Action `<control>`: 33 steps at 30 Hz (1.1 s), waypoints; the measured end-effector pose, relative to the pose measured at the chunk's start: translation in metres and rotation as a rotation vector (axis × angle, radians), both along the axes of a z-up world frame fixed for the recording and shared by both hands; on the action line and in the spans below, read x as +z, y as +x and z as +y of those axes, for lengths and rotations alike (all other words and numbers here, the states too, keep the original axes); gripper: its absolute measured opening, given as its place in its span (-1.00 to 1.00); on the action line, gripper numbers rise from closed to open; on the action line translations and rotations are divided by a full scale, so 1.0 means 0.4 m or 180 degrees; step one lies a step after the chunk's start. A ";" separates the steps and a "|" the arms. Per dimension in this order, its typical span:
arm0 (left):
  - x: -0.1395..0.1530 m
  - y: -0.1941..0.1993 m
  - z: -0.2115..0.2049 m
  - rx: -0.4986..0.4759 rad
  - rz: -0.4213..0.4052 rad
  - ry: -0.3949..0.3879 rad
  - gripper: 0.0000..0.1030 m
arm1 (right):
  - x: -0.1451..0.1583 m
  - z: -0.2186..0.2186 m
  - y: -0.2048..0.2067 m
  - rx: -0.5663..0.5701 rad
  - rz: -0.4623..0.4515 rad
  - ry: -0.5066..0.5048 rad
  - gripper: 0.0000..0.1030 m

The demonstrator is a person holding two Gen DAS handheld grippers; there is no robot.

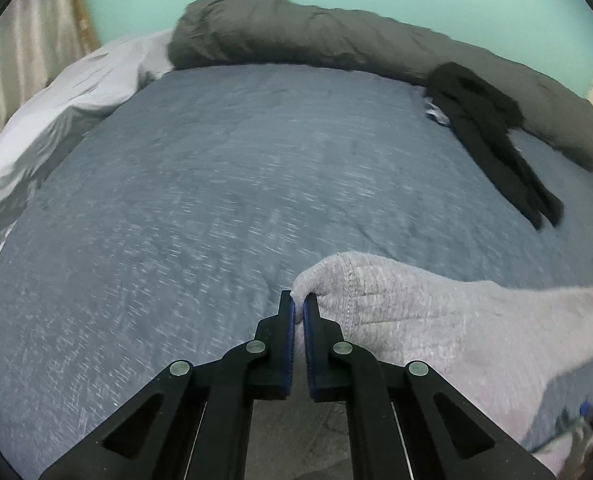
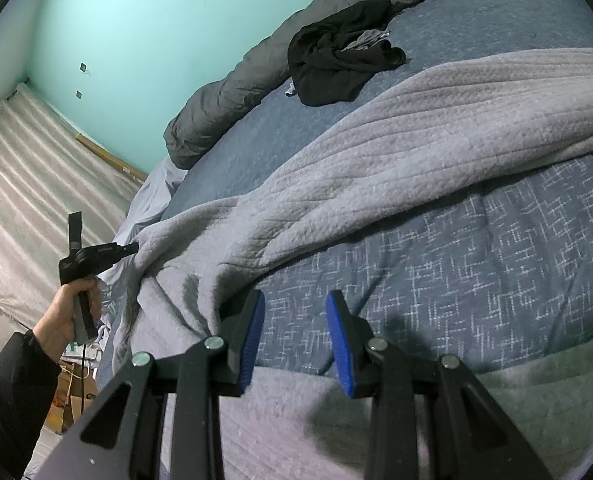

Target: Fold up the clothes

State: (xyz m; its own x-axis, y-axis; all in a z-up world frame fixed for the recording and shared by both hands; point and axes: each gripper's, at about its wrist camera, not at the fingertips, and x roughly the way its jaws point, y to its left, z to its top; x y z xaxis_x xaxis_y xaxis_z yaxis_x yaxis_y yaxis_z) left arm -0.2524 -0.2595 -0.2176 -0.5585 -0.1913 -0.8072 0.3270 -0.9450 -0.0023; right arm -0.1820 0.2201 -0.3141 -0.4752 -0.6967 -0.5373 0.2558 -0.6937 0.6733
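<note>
A light grey fleece garment (image 1: 416,312) lies across the blue patterned bedspread (image 1: 216,200). My left gripper (image 1: 299,300) is shut on the garment's stitched corner, and the cloth is lifted off the bed there. The right wrist view shows the same garment (image 2: 376,152) stretched in a long band to the left gripper (image 2: 130,248), held by a hand (image 2: 64,312) past the bed's edge. My right gripper (image 2: 296,304) stands open above the bedspread (image 2: 456,260) with nothing between its pads. More grey fleece lies beneath its fingers.
A heap of black clothes (image 1: 484,120) (image 2: 336,60) lies at the far right of the bed. A rolled dark grey duvet (image 1: 296,36) (image 2: 224,100) runs along the turquoise wall. White sheet (image 1: 76,100) at left; curtain (image 2: 36,200) and cardboard boxes (image 2: 68,392) beside the bed.
</note>
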 end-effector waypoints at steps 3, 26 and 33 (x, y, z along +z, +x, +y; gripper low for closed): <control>-0.008 -0.014 -0.048 0.0249 -0.0024 -0.0035 -0.94 | -0.002 0.005 -0.004 -0.0004 -0.0009 -0.0003 -0.38; -0.145 0.039 -0.200 0.0059 -0.0431 0.0740 -0.14 | 0.002 -0.013 0.005 0.0058 -0.0021 0.0028 -0.38; -0.210 0.051 -0.189 0.0016 -0.0506 0.0900 -0.32 | 0.002 -0.016 0.007 0.0062 -0.0020 0.0037 -0.38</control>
State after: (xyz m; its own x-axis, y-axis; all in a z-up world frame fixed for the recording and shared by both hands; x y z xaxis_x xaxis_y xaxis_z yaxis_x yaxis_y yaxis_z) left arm -0.2319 -0.3353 -0.3016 -0.4207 0.0506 -0.9058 0.3490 -0.9126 -0.2130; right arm -0.1794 0.2136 -0.3135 -0.4582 -0.6995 -0.5483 0.2652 -0.6964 0.6669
